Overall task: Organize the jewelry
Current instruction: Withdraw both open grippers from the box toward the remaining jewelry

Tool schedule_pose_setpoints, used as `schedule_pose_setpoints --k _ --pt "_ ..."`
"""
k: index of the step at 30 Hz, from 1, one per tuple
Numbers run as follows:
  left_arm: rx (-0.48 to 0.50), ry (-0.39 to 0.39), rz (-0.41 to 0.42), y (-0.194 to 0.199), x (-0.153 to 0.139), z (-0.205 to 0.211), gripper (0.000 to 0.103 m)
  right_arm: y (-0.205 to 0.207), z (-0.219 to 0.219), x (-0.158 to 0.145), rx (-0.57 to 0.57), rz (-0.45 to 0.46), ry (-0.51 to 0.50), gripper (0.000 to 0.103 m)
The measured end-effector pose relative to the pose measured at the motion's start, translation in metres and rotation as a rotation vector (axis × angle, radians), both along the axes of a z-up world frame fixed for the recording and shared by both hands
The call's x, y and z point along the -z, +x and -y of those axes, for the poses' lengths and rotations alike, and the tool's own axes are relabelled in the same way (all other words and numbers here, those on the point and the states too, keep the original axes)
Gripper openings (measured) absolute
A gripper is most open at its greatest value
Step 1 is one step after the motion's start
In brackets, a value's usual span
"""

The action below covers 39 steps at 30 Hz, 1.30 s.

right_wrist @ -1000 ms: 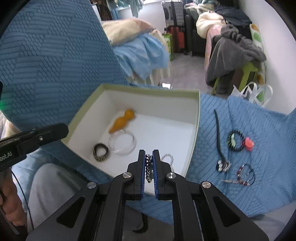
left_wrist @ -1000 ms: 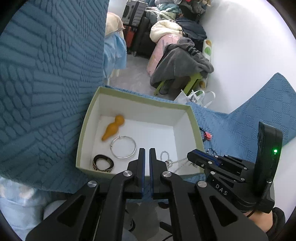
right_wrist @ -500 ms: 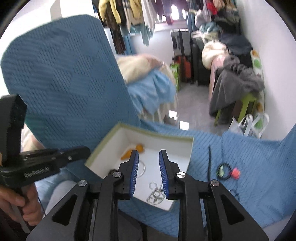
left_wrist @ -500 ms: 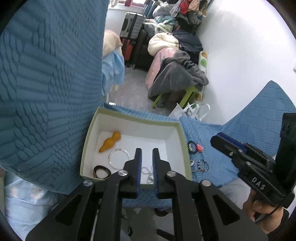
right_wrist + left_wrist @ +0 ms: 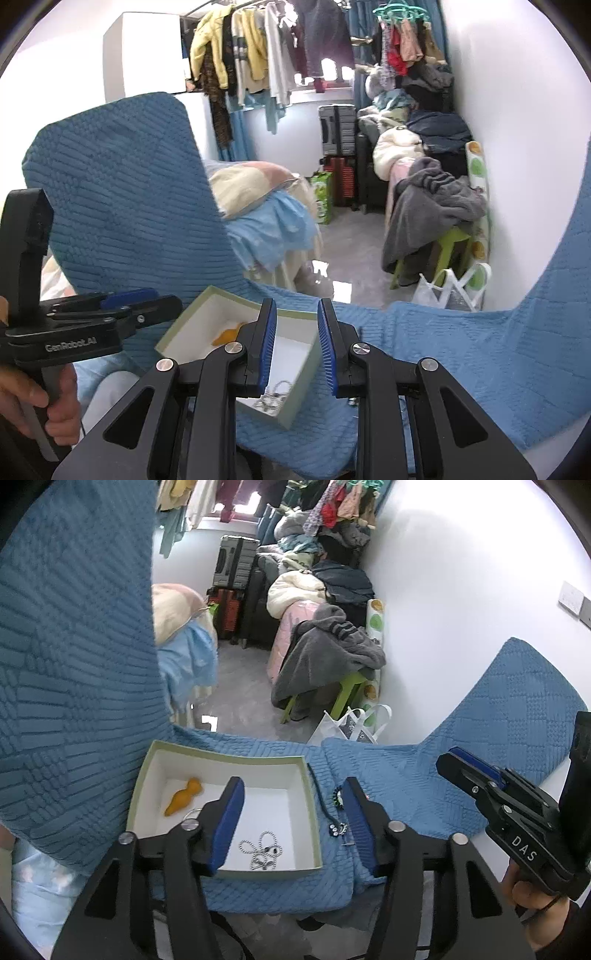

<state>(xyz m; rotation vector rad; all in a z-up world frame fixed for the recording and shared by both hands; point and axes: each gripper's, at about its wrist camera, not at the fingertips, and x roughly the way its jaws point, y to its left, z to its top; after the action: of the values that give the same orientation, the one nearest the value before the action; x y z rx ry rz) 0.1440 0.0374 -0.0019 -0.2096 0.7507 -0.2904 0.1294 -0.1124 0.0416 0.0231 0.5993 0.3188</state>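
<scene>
Green-rimmed white box (image 5: 314,812); orange pendant (image 5: 183,799); silver chain (image 5: 260,853); textured blue cover (image 5: 424,786).

The box (image 5: 314,812) sits on the blanket (image 5: 406,775), below and ahead of the left gripper's fingers (image 5: 229,823). In the box, the chain (image 5: 260,851) lies between those fingers and the gourd charm (image 5: 183,800) lies left of them. Bracelets (image 5: 337,812) lie on the blanket right of the box, by the right finger.
</scene>
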Motion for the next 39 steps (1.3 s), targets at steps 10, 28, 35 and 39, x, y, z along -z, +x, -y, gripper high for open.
schedule_pose_setpoints --k 10,28,35,39 --pt "0.030 0.005 0.013 0.003 0.009 0.039 0.064 -0.006 0.039 0.018 0.058 0.007 -0.032 0.021" --pt "0.099 -0.013 -0.059 0.011 0.060 0.097 0.064 -0.017 0.099 0.098 0.171 -0.056 -0.044 0.021" --pt "0.140 -0.010 -0.123 0.021 0.093 0.122 0.055 -0.008 0.119 0.145 0.196 -0.135 -0.013 0.021" --pt "0.166 0.013 -0.162 0.026 0.113 0.139 0.046 0.007 0.125 0.171 0.173 -0.203 0.019 0.021"
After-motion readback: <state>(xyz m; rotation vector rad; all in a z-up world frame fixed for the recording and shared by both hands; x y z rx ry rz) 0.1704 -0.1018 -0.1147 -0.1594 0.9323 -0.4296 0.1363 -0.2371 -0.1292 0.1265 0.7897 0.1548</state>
